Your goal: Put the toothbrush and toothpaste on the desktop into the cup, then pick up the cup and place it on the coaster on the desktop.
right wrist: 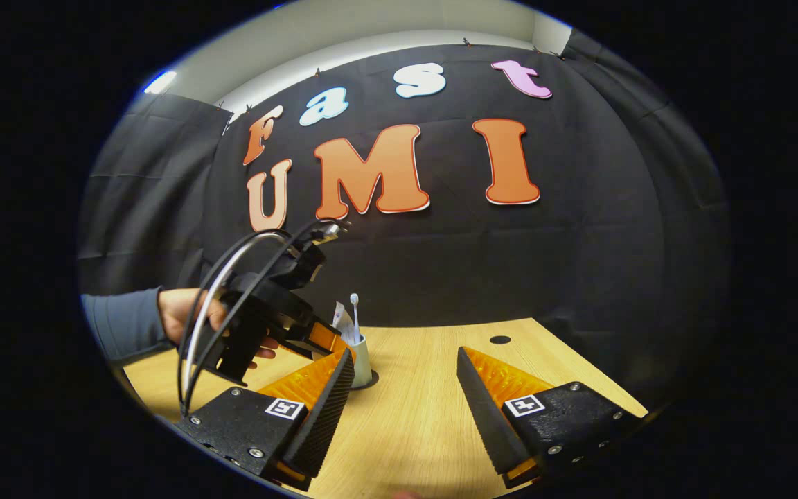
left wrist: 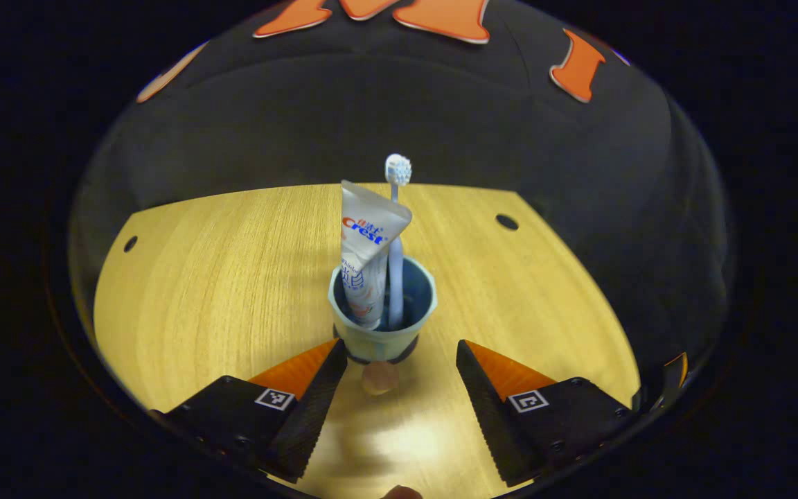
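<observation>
A pale blue cup (left wrist: 379, 326) stands upright on the wooden desktop (left wrist: 233, 291). A white toothpaste tube (left wrist: 368, 249) and a white toothbrush (left wrist: 396, 229), head up, stand in it. A dark coaster (right wrist: 366, 383) shows under the cup's base. My left gripper (left wrist: 400, 344) is open, with its fingertips just in front of the cup's foot and one finger (left wrist: 316, 388) close to the cup's left side. In the right gripper view the cup (right wrist: 363, 360) is small, with the left gripper (right wrist: 330, 344) next to it, held by a hand (right wrist: 184, 315). My right gripper (right wrist: 406, 357) is open and holds nothing, well back from the cup.
The desktop has round holes near its far corners (left wrist: 507, 222) (left wrist: 130, 243) (right wrist: 500, 339). Black cloth wall stands close behind the table's far edge. A grey sleeve (right wrist: 122, 326) and looping black cables (right wrist: 212, 305) lie left of the cup in the right gripper view.
</observation>
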Tool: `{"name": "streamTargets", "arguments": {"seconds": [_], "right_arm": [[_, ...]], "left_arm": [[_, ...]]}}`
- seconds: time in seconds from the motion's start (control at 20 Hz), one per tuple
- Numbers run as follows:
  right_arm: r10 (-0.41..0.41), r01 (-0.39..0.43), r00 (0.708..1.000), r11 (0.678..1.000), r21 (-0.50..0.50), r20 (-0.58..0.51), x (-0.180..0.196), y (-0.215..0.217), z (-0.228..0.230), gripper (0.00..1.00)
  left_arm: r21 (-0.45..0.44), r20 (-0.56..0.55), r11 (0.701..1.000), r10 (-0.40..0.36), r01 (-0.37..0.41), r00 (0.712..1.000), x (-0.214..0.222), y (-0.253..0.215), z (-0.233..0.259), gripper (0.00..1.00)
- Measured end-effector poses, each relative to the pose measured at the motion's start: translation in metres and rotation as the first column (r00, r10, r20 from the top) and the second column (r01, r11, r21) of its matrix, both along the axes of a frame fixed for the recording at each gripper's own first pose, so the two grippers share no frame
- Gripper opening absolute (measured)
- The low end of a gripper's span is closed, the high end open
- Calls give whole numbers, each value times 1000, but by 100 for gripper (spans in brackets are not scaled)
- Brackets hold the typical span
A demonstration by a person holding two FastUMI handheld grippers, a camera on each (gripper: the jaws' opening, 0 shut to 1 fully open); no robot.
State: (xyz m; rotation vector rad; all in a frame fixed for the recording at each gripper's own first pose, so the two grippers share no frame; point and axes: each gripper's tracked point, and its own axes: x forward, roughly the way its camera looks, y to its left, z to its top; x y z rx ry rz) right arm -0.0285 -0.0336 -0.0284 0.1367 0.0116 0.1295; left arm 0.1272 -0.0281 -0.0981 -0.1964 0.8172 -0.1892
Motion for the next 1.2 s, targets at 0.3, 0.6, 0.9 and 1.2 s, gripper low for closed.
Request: {"name": "streamTargets", "arguments": {"seconds": [0.3,0.6,0.9,1.2], "right_arm": [[-12,18,997,998,-66,80,-15,8,7,89],[11,13,988,989,-149,156,-21,60,13,90],[-3,30,983,989,-142,185,-16,84,25,90],[41,-16,985,989,-148,168,-8,111,17,91]], "left_arm": [[-27,355,992,122,-121,927,-8,33,70,99],[106,625,964,126,-244,770,-35,72,129,98],[118,756,917,165,-381,634,-65,98,170,98],[130,801,876,183,-464,570,-60,107,168,98]]}}
